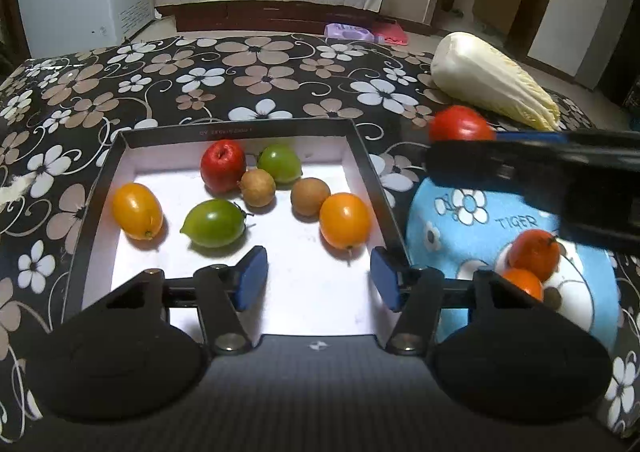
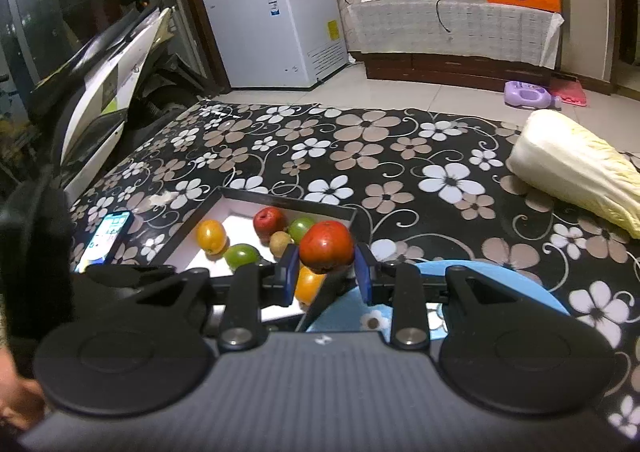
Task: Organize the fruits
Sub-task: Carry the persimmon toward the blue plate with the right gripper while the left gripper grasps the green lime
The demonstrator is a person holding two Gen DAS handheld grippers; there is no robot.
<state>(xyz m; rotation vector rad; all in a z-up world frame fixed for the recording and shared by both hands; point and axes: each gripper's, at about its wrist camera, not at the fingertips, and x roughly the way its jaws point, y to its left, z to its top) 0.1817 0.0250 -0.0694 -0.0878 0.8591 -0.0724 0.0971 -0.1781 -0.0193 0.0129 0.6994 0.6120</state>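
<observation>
Fruits fill a shallow rectangular box (image 1: 372, 188) with black card walls and a white floor, resting on a bench (image 1: 280, 72) covered in glossy black cloth printed with white and tan flowers. Seven pieces lie inside the box: two smooth oval orange fruits (image 1: 137, 210), one at nine o'clock and one at four o'clock; two glossy green fruits (image 1: 214, 223), one near the centre and one at one o'clock; one shiny red fruit (image 1: 223, 166) at twelve o'clock; and two small, dull brown round fruits (image 1: 258, 187) between them.

At three o'clock from the box sits a round blue plush cushion (image 1: 472, 220) with white flowers and the word TIGER. On it rests a white plate (image 1: 576, 292) with two orange-red fruits (image 1: 534, 254) touching each other.

One pale, ribbed napa cabbage (image 1: 492, 80) lies on the cloth at two o'clock, well apart from the box. One phone (image 2: 108, 236) with a lit screen lies at nine o'clock from the box in the right wrist view.

Left hand-held gripper (image 1: 319, 278) has its blue pads spread, with nothing between them, above the near edge of the box.

Right hand-held gripper (image 2: 327, 272) pinches one round red fruit (image 2: 326, 246), smooth with a small dimple on top, held in the air above the box's right edge beside the cushion.
</observation>
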